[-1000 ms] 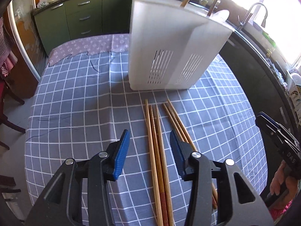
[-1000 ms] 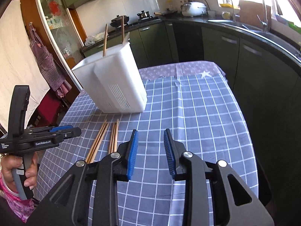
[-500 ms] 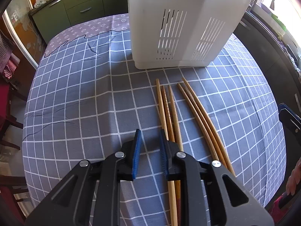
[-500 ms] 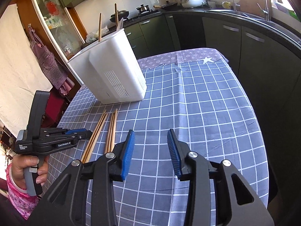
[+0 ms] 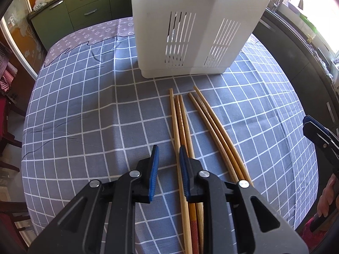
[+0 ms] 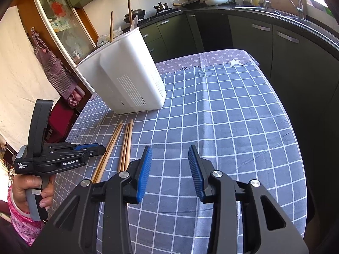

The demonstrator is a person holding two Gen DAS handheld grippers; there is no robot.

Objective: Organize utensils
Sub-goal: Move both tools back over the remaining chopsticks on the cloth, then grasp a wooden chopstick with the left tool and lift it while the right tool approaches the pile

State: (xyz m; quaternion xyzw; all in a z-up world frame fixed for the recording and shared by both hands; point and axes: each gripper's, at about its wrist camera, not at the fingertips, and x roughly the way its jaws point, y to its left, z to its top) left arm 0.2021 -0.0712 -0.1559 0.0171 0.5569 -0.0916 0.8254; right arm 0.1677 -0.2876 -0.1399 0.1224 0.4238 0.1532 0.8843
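Several wooden chopsticks (image 5: 182, 122) lie side by side on the blue checked tablecloth (image 5: 84, 110), in front of a tall white slotted utensil holder (image 5: 190, 27). My left gripper (image 5: 167, 158) hovers low over their near ends, its jaws a narrow gap apart, with the leftmost chopstick lying under that gap and nothing gripped. My right gripper (image 6: 169, 167) is open and empty above the cloth, to the right of the chopsticks (image 6: 125, 146). The holder (image 6: 127, 78) has two chopsticks and a pale utensil standing in it. The left gripper also shows in the right wrist view (image 6: 93, 148).
The table edge (image 6: 296, 127) drops off to the right, with dark kitchen cabinets (image 6: 275, 42) and a sink counter beyond. A red chair (image 5: 6, 122) stands at the left of the table. Green drawers (image 5: 89, 10) are behind the holder.
My left gripper narrowed its jaws and moved forward and down over the chopsticks' near ends. My right gripper opened wider and shifted slightly.
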